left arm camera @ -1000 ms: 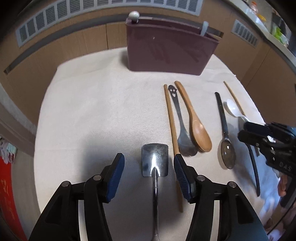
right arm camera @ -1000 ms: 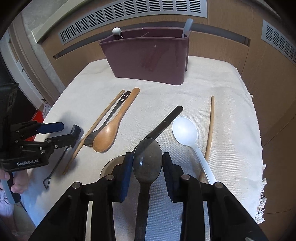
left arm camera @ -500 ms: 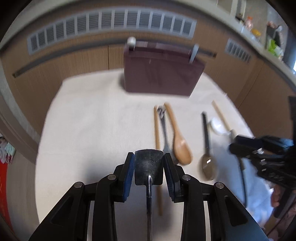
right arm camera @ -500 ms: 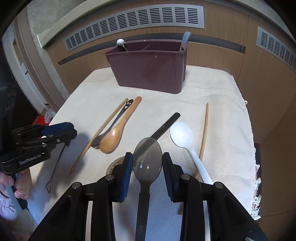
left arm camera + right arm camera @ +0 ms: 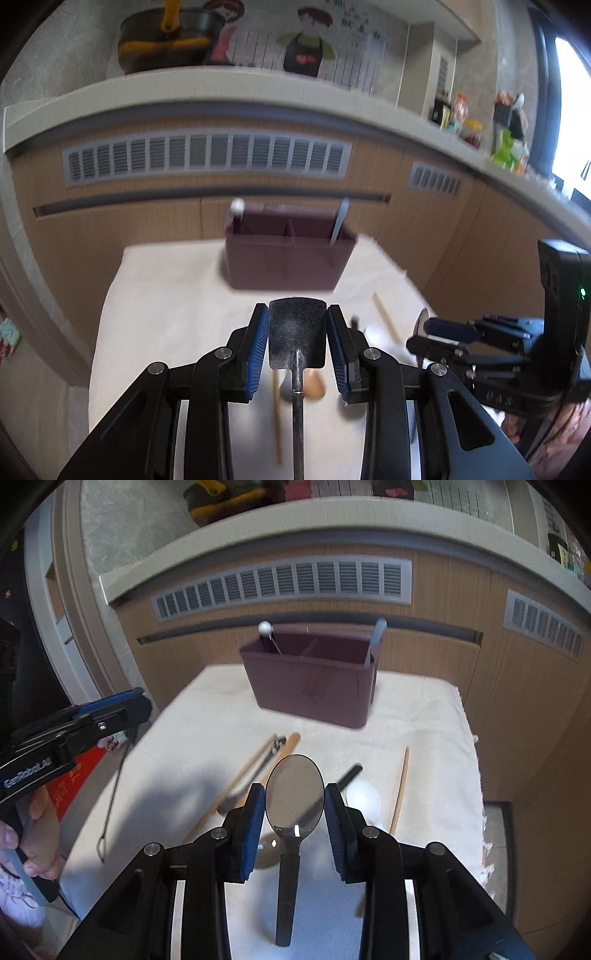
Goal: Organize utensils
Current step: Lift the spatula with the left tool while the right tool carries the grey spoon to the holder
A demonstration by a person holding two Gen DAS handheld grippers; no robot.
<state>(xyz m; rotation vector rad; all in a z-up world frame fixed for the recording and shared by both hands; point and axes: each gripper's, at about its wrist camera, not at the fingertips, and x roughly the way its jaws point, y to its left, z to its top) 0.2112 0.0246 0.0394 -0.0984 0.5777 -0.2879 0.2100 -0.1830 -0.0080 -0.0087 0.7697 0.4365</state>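
Note:
My left gripper [image 5: 297, 338] is shut on a steel shovel-shaped spoon [image 5: 297, 332], held above the cloth. My right gripper [image 5: 294, 808] is shut on a dark translucent spoon [image 5: 294, 797], also lifted. A maroon utensil holder [image 5: 288, 254] stands at the far side of the table; it also shows in the right wrist view [image 5: 314, 679], with a white-ball stick [image 5: 265, 628] and a grey handle [image 5: 375, 638] in it. On the cloth lie a wooden spoon [image 5: 290, 744], a chopstick [image 5: 400, 788], a white spoon [image 5: 364, 799] and a dark-handled spoon [image 5: 351, 773].
The table is covered by a white cloth [image 5: 192, 738]. Wooden cabinets with vents [image 5: 280, 581] stand behind it. The right gripper shows at the right of the left wrist view [image 5: 498, 343]; the left gripper shows at the left of the right wrist view [image 5: 74, 723].
The left gripper shut on the steel spoon and lifted it. Both grippers rose and tilted up, so the holder now looks farther and lower in both views.

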